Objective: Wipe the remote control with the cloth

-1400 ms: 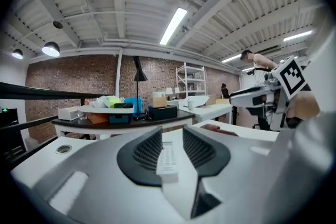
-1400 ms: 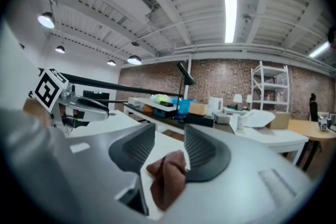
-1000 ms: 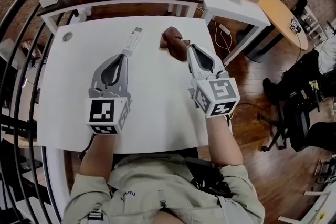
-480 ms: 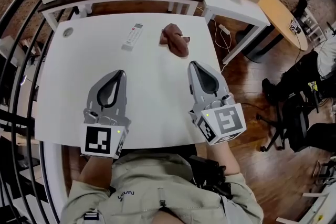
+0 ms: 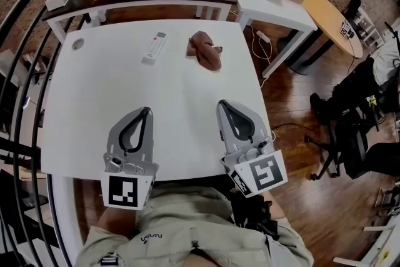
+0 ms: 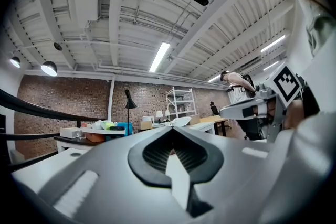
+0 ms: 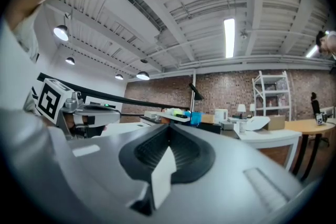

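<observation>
Low in frame, left claw [image 5: 144, 110] and right claw [image 5: 223, 104] both closed tight, empty. Remote control [image 5: 155, 47] and cloth [image 5: 205, 50] upper centre on tabletop [image 5: 87, 97], apart. Likely best: open right claw wide, pinch cloth bunch; left claw pins remote end.

Both pulled way back. The left gripper [image 5: 146, 110] slid from the remote [image 5: 154, 47] down to the lower left of the frame, and the right gripper [image 5: 222, 104] left the cloth [image 5: 205, 50] for the lower right.
</observation>
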Demonstrator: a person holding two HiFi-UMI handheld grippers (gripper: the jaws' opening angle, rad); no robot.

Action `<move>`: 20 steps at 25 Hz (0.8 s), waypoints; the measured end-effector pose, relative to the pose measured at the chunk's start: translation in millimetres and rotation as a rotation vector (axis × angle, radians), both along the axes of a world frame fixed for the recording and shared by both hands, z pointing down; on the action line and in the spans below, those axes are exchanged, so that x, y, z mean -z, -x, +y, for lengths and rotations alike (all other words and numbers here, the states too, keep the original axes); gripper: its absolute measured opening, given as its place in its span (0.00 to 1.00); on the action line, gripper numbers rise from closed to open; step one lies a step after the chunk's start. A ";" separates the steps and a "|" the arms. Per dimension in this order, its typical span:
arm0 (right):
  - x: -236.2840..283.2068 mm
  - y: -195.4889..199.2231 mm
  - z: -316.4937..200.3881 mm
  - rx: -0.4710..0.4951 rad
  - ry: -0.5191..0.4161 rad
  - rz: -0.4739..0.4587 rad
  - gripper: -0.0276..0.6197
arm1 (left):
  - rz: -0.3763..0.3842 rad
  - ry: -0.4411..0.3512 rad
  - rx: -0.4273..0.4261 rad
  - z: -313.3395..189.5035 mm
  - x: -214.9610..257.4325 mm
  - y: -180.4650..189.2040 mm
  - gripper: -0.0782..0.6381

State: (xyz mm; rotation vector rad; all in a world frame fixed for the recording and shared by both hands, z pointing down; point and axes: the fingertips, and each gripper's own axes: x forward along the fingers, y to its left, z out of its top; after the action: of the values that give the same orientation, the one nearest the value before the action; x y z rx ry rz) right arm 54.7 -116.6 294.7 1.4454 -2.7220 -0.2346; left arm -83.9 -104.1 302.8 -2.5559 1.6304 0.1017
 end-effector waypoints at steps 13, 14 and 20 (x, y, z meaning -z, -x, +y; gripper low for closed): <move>-40.4 11.7 26.3 0.082 0.053 -0.027 0.05 | -0.015 0.025 -0.008 19.7 -33.4 -9.7 0.12; -44.0 12.1 27.3 0.086 0.065 -0.023 0.05 | -0.015 0.023 -0.014 20.8 -34.1 -11.5 0.12; -58.4 16.4 26.7 0.091 0.103 0.010 0.05 | -0.012 0.040 -0.022 22.4 -45.3 -15.3 0.12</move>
State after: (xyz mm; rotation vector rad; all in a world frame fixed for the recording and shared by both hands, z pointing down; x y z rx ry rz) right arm 38.4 -89.9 353.1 1.2934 -2.7500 -0.1032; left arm -68.5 -81.8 348.0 -2.5988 1.6169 0.0552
